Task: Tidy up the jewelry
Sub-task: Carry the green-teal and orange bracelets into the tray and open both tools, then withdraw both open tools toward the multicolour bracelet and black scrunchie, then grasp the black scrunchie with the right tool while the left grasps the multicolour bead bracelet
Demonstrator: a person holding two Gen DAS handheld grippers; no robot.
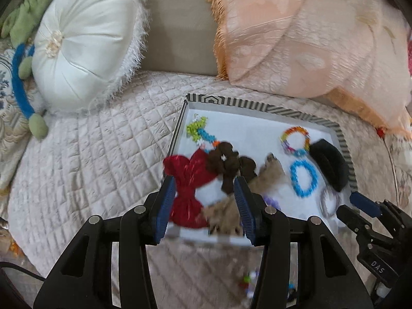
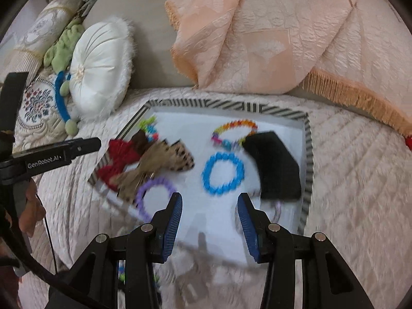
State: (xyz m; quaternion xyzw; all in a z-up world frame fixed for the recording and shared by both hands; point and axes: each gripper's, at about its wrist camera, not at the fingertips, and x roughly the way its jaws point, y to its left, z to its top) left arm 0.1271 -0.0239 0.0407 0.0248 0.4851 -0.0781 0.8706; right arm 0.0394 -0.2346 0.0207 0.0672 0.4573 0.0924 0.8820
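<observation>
A white tray with a striped rim (image 1: 231,101) (image 2: 226,102) lies on the quilted sofa seat. It holds a red bow (image 1: 189,180) (image 2: 117,158), a brown scrunchie (image 1: 228,163), a leopard-print bow (image 2: 164,163), a blue bead bracelet (image 1: 303,177) (image 2: 222,173), a rainbow bracelet (image 1: 294,139) (image 2: 234,131), a purple bracelet (image 2: 152,193), a green-and-blue bead piece (image 1: 199,130) and a black hair clip (image 1: 329,164) (image 2: 276,164). My left gripper (image 1: 204,184) is open and empty above the tray's near left part. My right gripper (image 2: 209,200) is open and empty above the tray's near edge.
A white round cushion (image 1: 82,43) (image 2: 100,69) and a green-and-blue plush toy (image 1: 23,59) lie at the back left. A peach fringed pillow (image 1: 309,33) (image 2: 270,31) leans at the back right. Small colourful beads (image 1: 248,282) lie on the quilt in front of the tray.
</observation>
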